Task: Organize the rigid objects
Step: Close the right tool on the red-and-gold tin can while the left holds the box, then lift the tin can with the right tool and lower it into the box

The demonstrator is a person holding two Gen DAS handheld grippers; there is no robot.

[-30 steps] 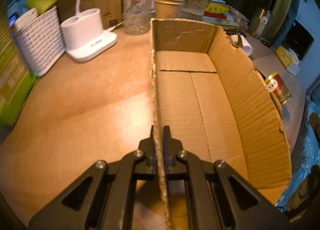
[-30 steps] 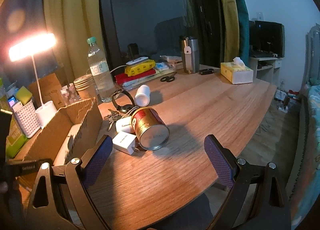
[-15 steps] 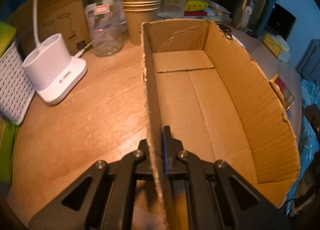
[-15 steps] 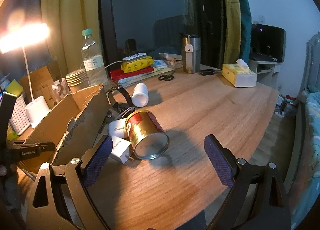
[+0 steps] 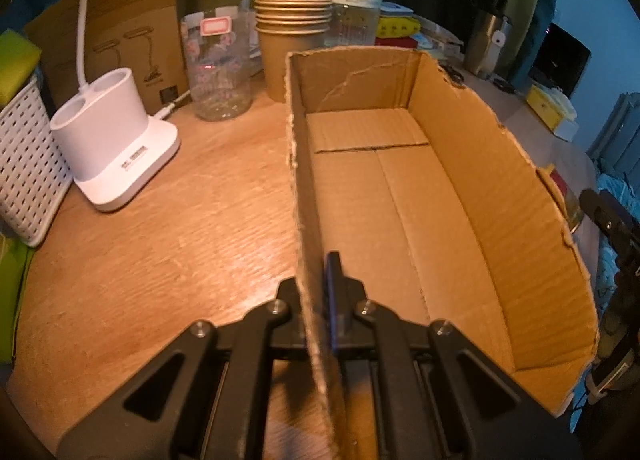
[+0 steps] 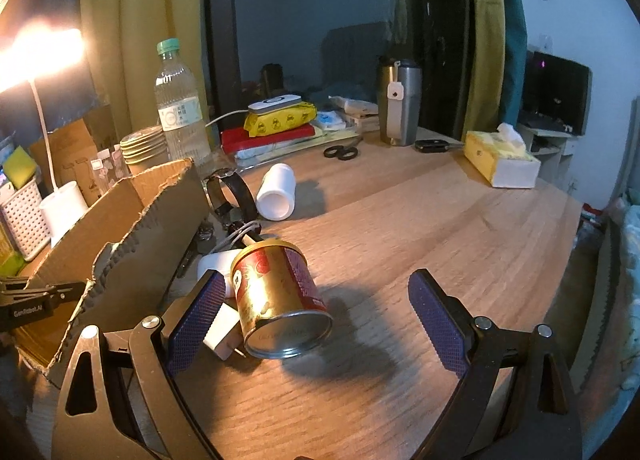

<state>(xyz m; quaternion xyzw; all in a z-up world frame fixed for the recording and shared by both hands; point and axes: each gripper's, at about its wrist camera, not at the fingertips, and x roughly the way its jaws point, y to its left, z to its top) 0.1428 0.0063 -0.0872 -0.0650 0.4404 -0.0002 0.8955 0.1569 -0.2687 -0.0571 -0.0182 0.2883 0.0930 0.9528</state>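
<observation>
While the left gripper (image 5: 320, 300) is clamped shut on the near long wall of the cardboard box (image 5: 400, 196), one finger outside and one inside, the right gripper (image 6: 316, 320) stands with its jaws wide apart and nothing between the pads, and it is plainly the nearer hand to the red and gold can (image 6: 276, 296). That can lies on its side on the wooden table (image 6: 440, 236), just outside the box's far wall, its open metal end turned toward the right wrist camera and a little to the right, so its long axis runs roughly along the line the gripper points; it sits left of centre in the gap, close against the left pad and well clear of the right one. By my reading the gripper would need to shift left to centre the can before closing across its round body. A white charger (image 6: 222, 324) is tucked against the can's left side, and a white bottle (image 6: 276, 196), also on its side, lies further back. Only the left wrist view shows the box's bare floor; only the right wrist view shows the can whole, where the other catches just a sliver past the wall
</observation>
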